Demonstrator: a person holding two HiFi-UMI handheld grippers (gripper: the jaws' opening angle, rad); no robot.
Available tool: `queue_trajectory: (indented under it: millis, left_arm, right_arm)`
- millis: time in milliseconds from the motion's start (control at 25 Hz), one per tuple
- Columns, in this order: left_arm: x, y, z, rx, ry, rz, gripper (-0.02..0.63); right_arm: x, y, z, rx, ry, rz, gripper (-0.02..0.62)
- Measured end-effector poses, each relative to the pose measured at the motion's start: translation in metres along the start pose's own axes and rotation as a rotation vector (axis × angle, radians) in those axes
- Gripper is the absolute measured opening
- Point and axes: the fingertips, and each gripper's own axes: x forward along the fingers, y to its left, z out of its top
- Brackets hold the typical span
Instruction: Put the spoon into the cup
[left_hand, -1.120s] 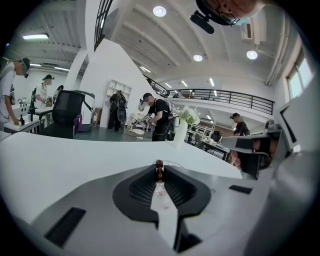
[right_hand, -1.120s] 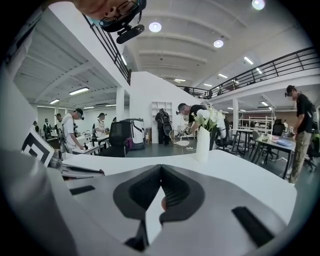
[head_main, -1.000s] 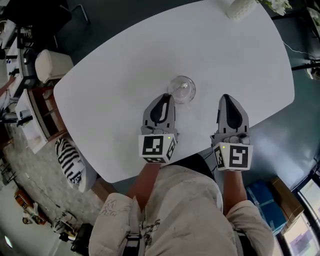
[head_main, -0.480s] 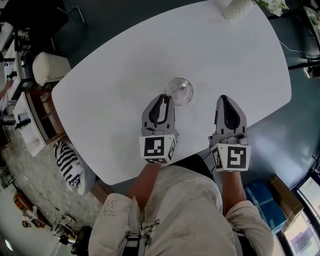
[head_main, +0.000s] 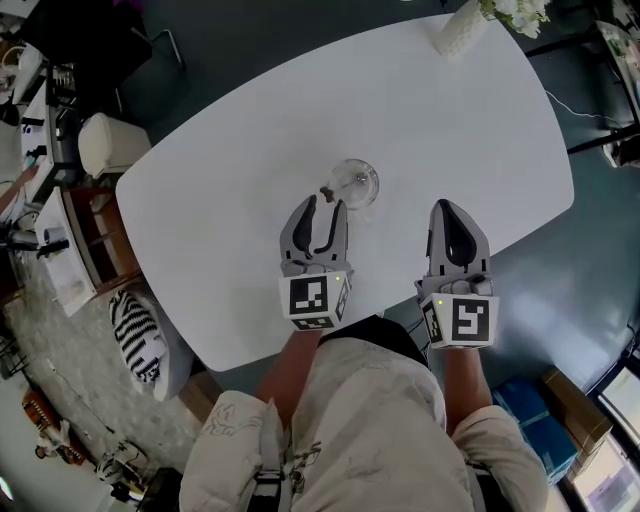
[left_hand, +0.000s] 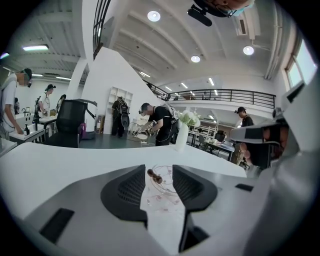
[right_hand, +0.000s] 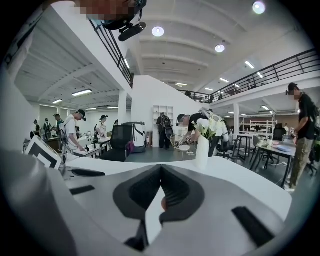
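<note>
Task looks done: 1 spoon (head_main: 326, 192) stands in the glass cup (head_main: 355, 183) on the table (head_main: 250, 150), its dark handle end over the rim. The cup holds nothing else that shows.

Left gripper (head_main: 322, 208): jaws have just been opening and now stand wide, released, just short of the handle.

Right gripper (head_main: 447, 207): clenched, empty.

Left to do: back away.

The left gripper (head_main: 322, 204) is being held out ahead of the body, pointed forward and a little downward. Its jaws have just been opening wide, with nothing being pressed between the pads. The right gripper (head_main: 448, 207) is being held alongside, well apart from it, with its jaws being pressed together at the tips.
</note>
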Motion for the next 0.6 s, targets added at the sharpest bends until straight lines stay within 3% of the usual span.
queue_trajectory:
  millis: [600]
  left_arm:
    - [-0.105, -0.018, 0.023, 0.093, -0.132, 0.115, 0.155]
  right_arm:
    - [-0.081, 0.013, 0.029, -0.032, -0.142, 0.040, -0.012]
